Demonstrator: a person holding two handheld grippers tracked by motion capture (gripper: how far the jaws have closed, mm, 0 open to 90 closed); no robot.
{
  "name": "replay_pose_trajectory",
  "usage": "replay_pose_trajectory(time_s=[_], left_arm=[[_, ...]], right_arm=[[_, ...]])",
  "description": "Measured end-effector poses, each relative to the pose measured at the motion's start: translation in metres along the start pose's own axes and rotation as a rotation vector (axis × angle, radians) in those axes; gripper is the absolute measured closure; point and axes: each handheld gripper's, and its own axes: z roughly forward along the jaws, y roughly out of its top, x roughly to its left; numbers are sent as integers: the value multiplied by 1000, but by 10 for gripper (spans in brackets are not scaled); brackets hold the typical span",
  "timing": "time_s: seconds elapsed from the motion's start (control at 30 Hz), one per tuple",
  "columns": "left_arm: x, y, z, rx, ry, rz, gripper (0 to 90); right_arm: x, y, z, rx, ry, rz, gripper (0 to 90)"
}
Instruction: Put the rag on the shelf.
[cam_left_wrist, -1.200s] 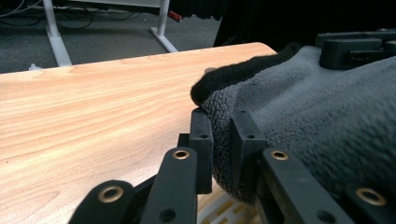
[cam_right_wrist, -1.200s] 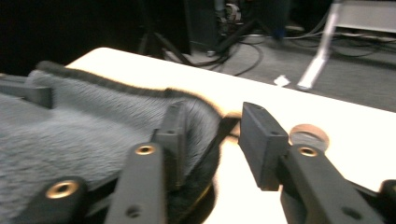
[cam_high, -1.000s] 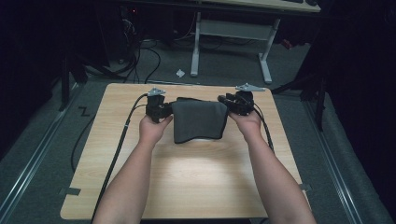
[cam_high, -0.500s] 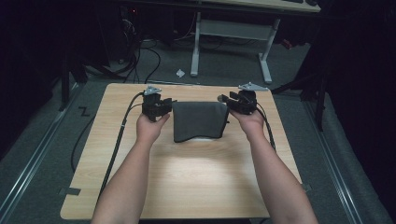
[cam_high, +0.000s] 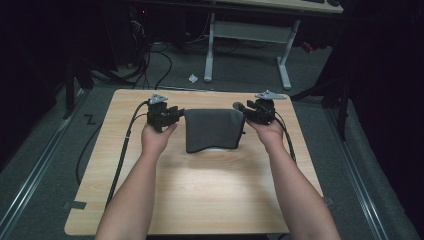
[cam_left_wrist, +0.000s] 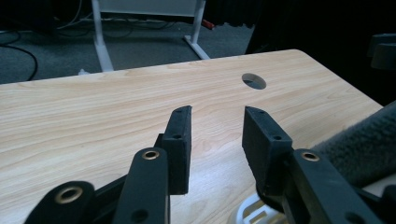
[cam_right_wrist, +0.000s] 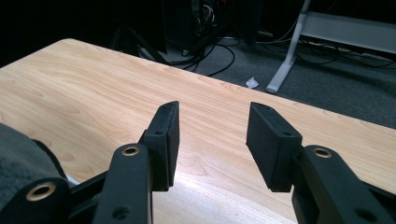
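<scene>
The desk (cam_high: 200, 200) carried a dark grey cloth (cam_high: 214, 129), which lay spread flat at the far middle of the desk. Something white showed under the near edge of the cloth; what it was could not be told.

The left gripper (cam_high: 167, 116) rested just beside the left edge of the cloth, and the right gripper (cam_high: 248, 111) just beside its right edge. This flanking placement suited a release after spreading, judged from the flat lie of the cloth.

The left fingers (cam_left_wrist: 180, 140) had just been opening and stood apart with bare desk between them. The right fingers (cam_right_wrist: 163, 140) had likewise been opening and stood wide, holding nothing. A round hole (cam_left_wrist: 254, 80) pierced the desk beyond the cloth.
</scene>
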Motion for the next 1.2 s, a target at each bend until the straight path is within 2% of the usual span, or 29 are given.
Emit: replay_pose_trajectory(time_s=[0.13,0.27,0.37,0.47,0.5,0.63,0.73,0.8,0.87,0.93,1.0,1.07,1.17,1.2], left_arm=[[3,-1,-8,-3,21,7,599],[2,-2,-17,-9,50,39,575],[4,-3,-26,-32,58,26,557],[5,-6,-33,-33,66,28,542],[5,-8,-36,-31,74,26,535],[6,-19,-48,-43,77,0,523],[3,-27,-57,-50,68,-4,514],[1,-32,-64,-55,57,-5,511],[-1,-38,-71,-62,47,2,510],[-3,-44,-78,-58,47,11,510],[-5,-51,-84,-48,41,10,508],[-8,-59,-91,-35,44,10,517],[-12,-71,-100,-21,39,6,523],[-14,-75,-103,-17,37,10,519]], right_arm=[[0,-3,-4,-5,-7,-11,544],[2,-5,-10,-17,-23,-23,528],[4,-7,-16,-22,-28,-34,518],[7,-8,-21,-13,-29,-52,504],[8,-9,-24,-26,-33,-58,501],[12,-13,-37,-43,-39,-83,490],[13,-16,-45,-34,-38,-87,478],[14,-21,-52,-56,-44,-98,469],[16,-24,-58,-32,-49,-113,450],[19,-29,-65,-55,-50,-115,450],[22,-33,-71,-26,-52,-125,432],[26,-39,-78,-44,-51,-134,435],[33,-46,-86,-19,-50,-150,424],[36,-50,-90,-39,-56,-162,430]])
